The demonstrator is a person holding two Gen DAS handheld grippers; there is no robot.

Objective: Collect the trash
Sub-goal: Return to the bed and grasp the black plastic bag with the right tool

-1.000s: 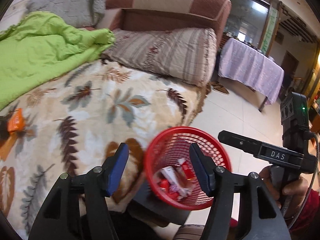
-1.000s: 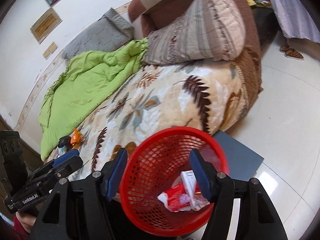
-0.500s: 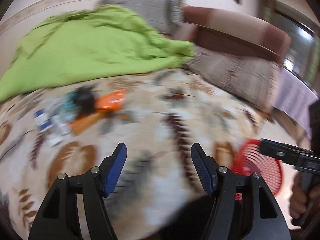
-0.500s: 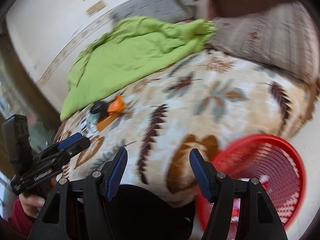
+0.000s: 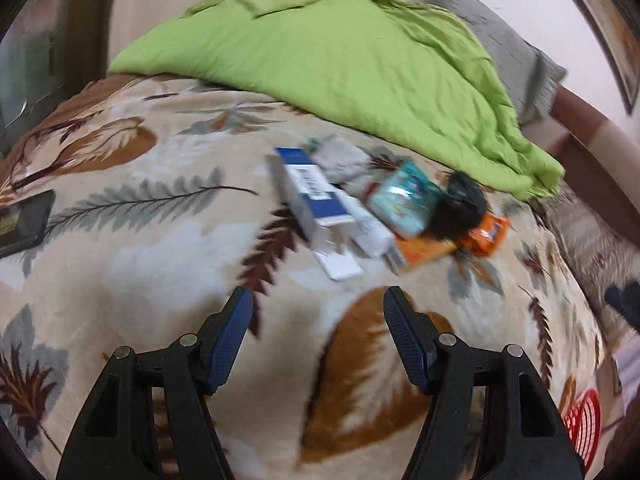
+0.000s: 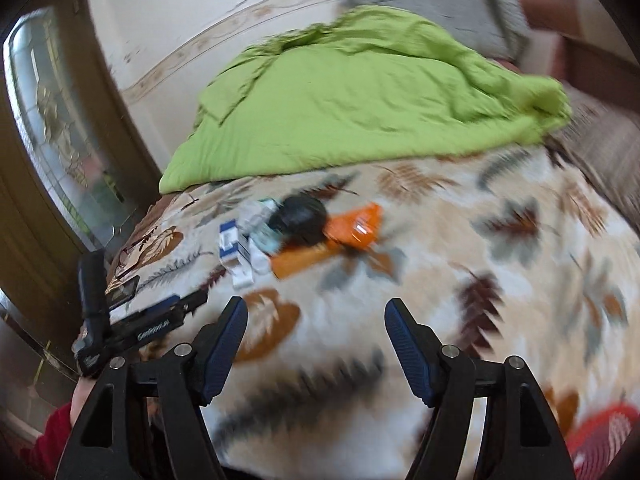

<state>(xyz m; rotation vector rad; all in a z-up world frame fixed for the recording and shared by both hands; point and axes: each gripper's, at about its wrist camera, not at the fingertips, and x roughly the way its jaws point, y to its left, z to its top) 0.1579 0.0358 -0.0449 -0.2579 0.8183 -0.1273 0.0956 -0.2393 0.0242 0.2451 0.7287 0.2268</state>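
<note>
Across a bed covered by a leaf-patterned blanket [image 5: 168,264], a small pile of trash: blue-and-white box [image 5: 310,196] lying flat, white tube [image 5: 366,226] just beside it, teal packet [image 5: 404,204], black crumpled bag [image 5: 460,210], orange wrapper [image 5: 486,234] and flat orange carton [image 5: 426,250], all touching or overlapping (edges blurred). Beyond the pile, a rumpled green quilt [image 5: 352,52] against the wall, grey pillow [image 5: 516,44] at its far end. Near the bed's left edge, a dark phone-like slab [image 5: 24,224]. Low at the right, a sliver of red mesh basket [image 5: 582,424], well apart from the pile. Left tool [image 5: 318,312] released, jaws spread with nothing but blanket between them, short of the trash. Right tool [image 6: 316,320] likewise released, jaws just widened and empty, pile ahead. Left of it, a hand [image 6: 80,400] in a red sleeve [image 6: 44,444] gripping the other tool's handle
</note>
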